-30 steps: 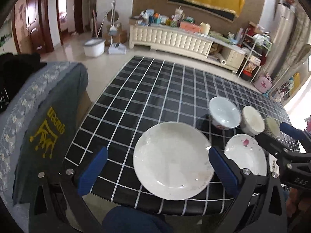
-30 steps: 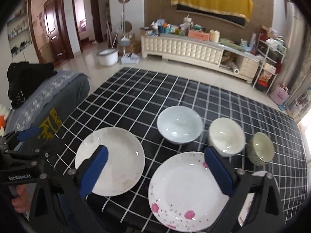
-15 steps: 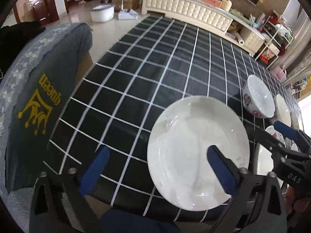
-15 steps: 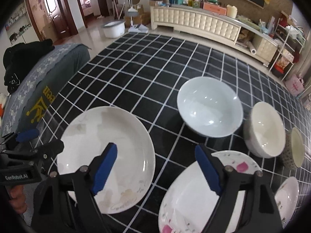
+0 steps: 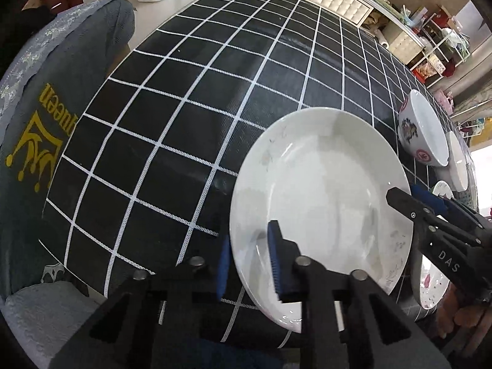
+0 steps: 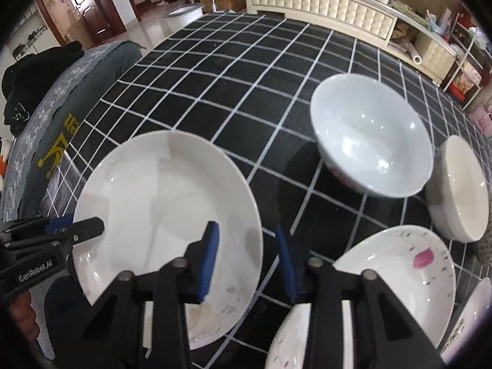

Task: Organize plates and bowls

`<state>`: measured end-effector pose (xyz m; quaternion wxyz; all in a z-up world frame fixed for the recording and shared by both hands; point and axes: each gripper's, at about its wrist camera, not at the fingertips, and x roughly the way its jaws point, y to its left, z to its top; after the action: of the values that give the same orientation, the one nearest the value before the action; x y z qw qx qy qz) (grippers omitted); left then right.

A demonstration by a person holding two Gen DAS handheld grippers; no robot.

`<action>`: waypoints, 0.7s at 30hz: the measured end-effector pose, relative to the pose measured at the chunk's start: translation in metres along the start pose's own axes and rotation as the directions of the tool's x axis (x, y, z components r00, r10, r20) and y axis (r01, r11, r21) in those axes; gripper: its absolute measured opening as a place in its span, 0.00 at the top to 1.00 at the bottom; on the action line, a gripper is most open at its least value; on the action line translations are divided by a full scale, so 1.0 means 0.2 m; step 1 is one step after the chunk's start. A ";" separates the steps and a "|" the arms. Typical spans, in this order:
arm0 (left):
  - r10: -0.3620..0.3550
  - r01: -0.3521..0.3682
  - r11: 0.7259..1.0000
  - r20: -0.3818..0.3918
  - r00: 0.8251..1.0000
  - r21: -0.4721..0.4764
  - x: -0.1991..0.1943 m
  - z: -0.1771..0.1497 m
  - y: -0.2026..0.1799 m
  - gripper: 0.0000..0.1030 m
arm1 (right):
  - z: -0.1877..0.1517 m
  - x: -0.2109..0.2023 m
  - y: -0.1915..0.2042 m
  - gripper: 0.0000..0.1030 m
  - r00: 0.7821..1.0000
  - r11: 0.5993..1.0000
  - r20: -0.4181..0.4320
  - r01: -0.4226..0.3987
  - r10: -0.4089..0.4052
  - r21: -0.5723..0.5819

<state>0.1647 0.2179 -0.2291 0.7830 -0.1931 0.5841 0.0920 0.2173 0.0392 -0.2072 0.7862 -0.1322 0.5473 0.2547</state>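
Note:
A large plain white plate [image 5: 323, 190] [image 6: 163, 203] lies on the black checked tablecloth near the front edge. My left gripper [image 5: 249, 264] straddles the plate's left rim, one finger under it, one over it. My right gripper [image 6: 247, 264] straddles the plate's right rim the same way. Both jaws have narrowed around the rim; contact is not clear. A white bowl [image 6: 372, 135] [image 5: 424, 132] stands behind, a cream bowl [image 6: 461, 187] to its right. A pink-flowered plate [image 6: 384, 279] lies front right.
The tablecloth [image 5: 215, 70] covers the table. A grey covered chair with a gold crown print [image 5: 33, 129] stands at the table's left. Another small dish [image 6: 473, 316] lies at the far right edge. A white cabinet [image 6: 323, 3] stands beyond the table.
Both grippers have come down and forward onto the white plate, and both jaws have narrowed from wide open around its opposite rims.

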 end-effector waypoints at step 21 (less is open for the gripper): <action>-0.008 0.007 1.000 0.036 0.999 0.024 -0.08 0.01 -0.04 0.81 | -0.02 -0.08 -0.07 0.82 0.999 0.996 0.051 -0.021 0.017 0.083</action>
<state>0.1653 0.2135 -0.2122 0.7959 -0.1842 0.5703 0.0856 0.2182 0.0216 -0.1940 0.8022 -0.0877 0.5386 0.2422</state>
